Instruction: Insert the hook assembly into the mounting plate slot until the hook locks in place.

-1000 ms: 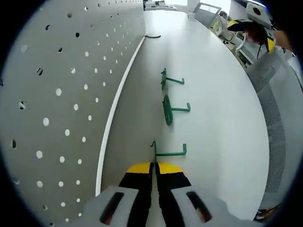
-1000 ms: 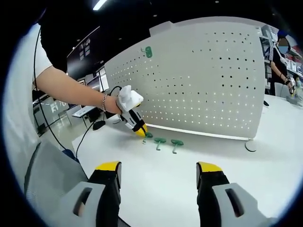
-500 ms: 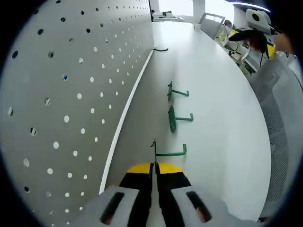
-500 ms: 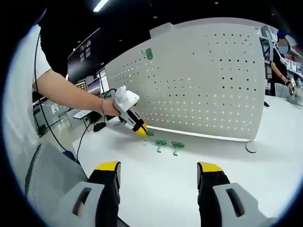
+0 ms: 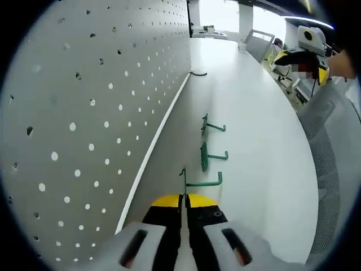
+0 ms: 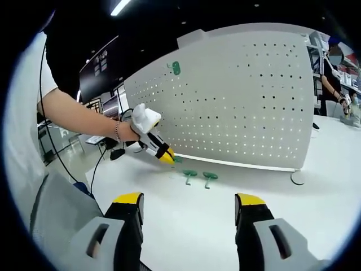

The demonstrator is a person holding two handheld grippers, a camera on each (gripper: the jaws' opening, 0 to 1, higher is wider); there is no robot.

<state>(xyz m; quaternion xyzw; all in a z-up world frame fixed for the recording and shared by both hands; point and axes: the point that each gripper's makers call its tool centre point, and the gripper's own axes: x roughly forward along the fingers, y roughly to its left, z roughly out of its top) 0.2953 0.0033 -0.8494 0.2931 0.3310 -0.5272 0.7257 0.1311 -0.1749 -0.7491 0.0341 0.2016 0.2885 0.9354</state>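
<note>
Three green hooks show in the left gripper view. The nearest hook [image 5: 197,182] is clamped by its flat plate between the left tongs [image 5: 185,202], whose yellow-tipped jaws are pressed together on it; its wire arm sticks out to the right, ending in an upturned tip. Whether it touches the white table [image 5: 254,135] I cannot tell. Beyond it, the middle hook [image 5: 206,156] and the far hook [image 5: 207,126] lie on the table, near the foot of the white pegboard [image 5: 96,107], which stands upright along the left.

From the right gripper view, the right tongs [image 6: 188,204] hang with jaws wide apart, nothing between them, well back from the pegboard [image 6: 242,96]. A hand [image 6: 125,132] holds the left tongs [image 6: 167,158] low at the pegboard's base, beside two loose hooks [image 6: 200,176]. Another green hook [image 6: 175,68] is mounted high on the pegboard's upper left.

No brand, label or legible writing can be made out.
</note>
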